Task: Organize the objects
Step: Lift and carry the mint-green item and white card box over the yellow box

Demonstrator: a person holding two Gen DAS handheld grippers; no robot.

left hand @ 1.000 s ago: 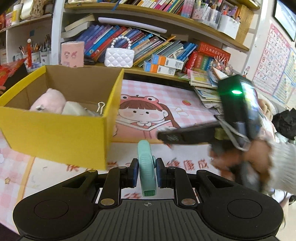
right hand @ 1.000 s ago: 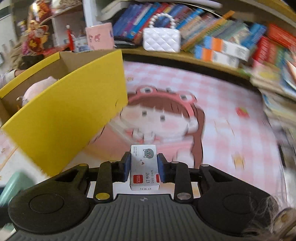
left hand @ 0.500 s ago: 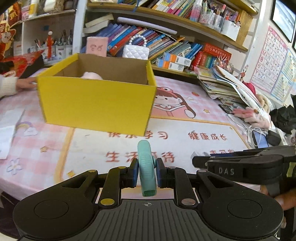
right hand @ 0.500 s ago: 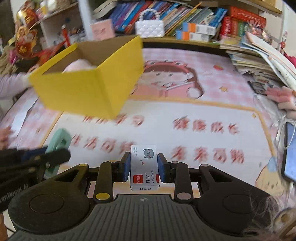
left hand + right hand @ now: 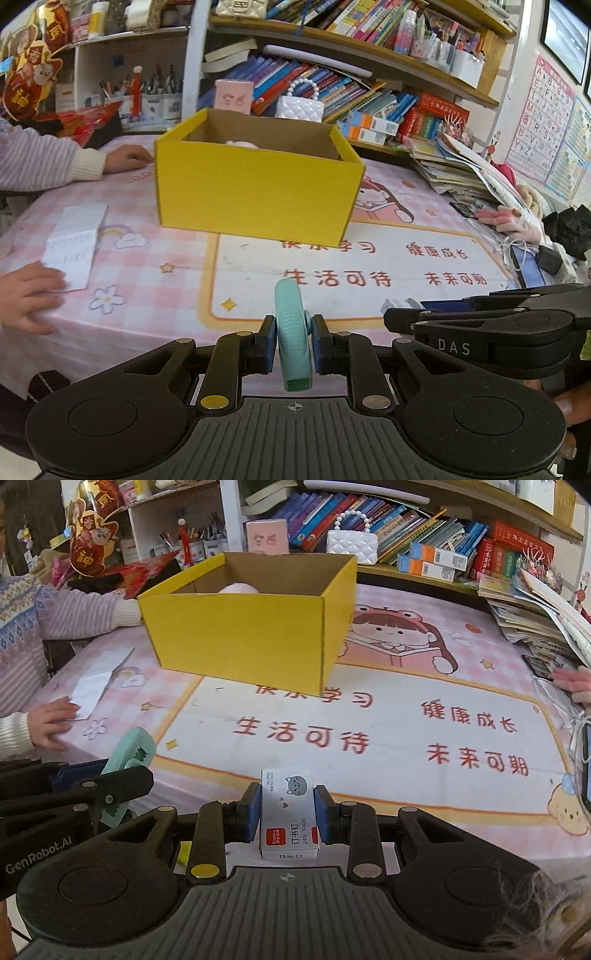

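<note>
My left gripper (image 5: 293, 341) is shut on a mint-green plastic clip (image 5: 293, 332), held above the table's near edge; the clip also shows in the right wrist view (image 5: 127, 760). My right gripper (image 5: 288, 814) is shut on a small white staple box (image 5: 289, 812) with a grey cat face. A yellow cardboard box (image 5: 255, 188) stands open on the pink table mat, well beyond both grippers; it also shows in the right wrist view (image 5: 240, 631). A pink soft thing (image 5: 238, 588) lies inside it.
Another person's hands (image 5: 26, 295) rest on the table at left beside a white paper (image 5: 74, 243). A stack of books and papers (image 5: 465, 166) sits at right. Bookshelves (image 5: 332, 88) and a white quilted purse (image 5: 300, 107) stand behind the box.
Both grippers have pulled back from the yellow box toward the table's near edge, each still holding its object. The box now looks farther away.
</note>
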